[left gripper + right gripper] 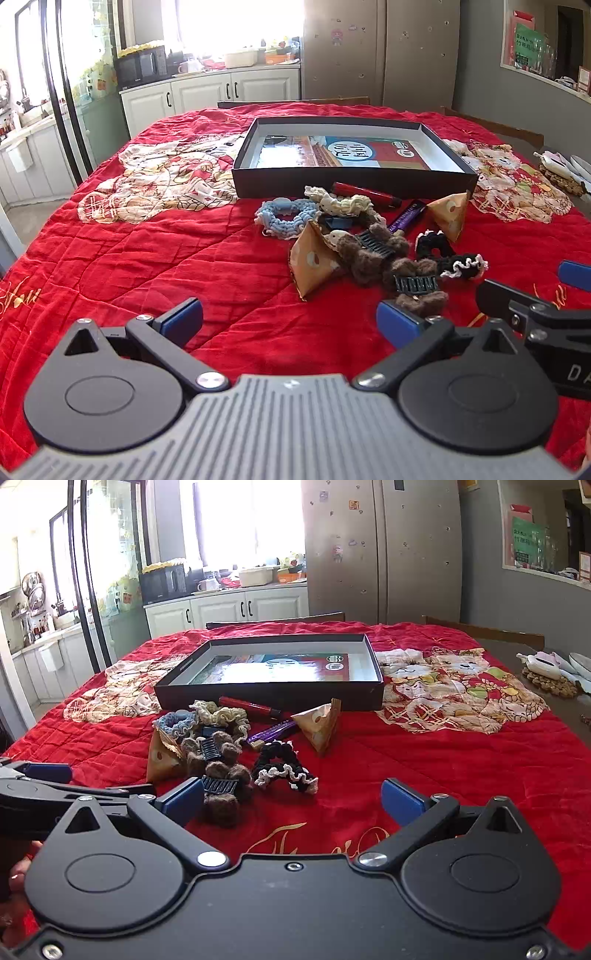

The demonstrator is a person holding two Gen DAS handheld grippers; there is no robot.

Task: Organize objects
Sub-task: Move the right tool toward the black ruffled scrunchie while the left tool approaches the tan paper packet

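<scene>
My left gripper (288,321) and right gripper (291,797) both hang released, grasping nothing. The jumbled hair ties and clips (221,746) (snack packets too) lie at twelve o'clock on the red-clothed bench (461,768), touching the black tray (269,698) beyond.

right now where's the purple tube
The purple tube lies on the red quilt just in front of the black box, between the red tube and the black-and-white scrunchie, centre of both views.
</scene>
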